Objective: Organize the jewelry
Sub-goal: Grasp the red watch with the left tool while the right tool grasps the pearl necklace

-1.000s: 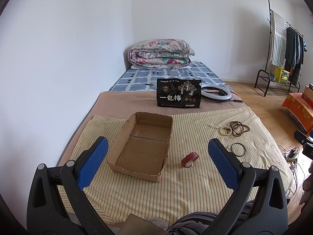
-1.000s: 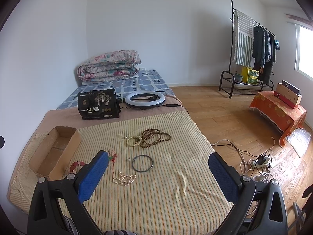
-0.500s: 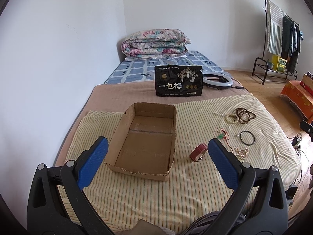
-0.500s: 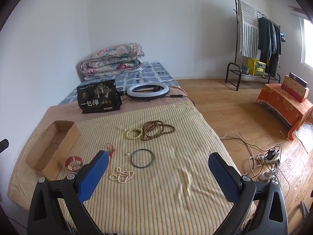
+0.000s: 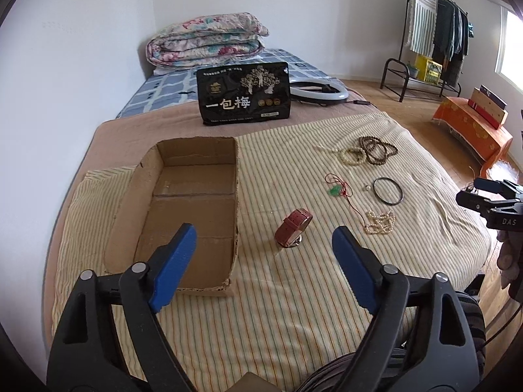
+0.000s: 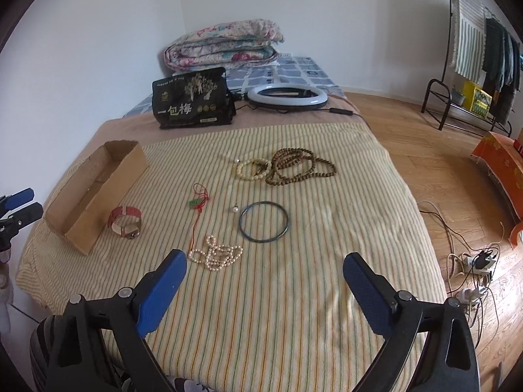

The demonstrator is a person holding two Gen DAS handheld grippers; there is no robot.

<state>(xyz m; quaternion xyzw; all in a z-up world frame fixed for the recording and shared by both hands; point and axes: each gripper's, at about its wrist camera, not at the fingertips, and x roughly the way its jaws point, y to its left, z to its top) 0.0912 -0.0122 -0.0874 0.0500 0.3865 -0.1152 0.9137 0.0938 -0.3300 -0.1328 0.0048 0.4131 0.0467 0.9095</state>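
On the striped cloth (image 6: 294,294), an open cardboard box (image 5: 183,215) is seen at left, a red-strapped watch (image 5: 293,227) just beside it, then a red cord pendant (image 6: 197,202), pearl strand (image 6: 215,254), dark bangle (image 6: 264,222) and bead strings (image 6: 294,166). Nothing is found between gripper and jewelry. The left gripper (image 5: 264,245), jaws lately narrowed yet apart, is held empty; the right gripper (image 6: 264,272) is spread wide, empty.

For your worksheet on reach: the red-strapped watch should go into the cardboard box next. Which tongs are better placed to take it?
Probably the left tongs: open, empty, watch just ahead, box beside it. The right tongs face the pearl strand.
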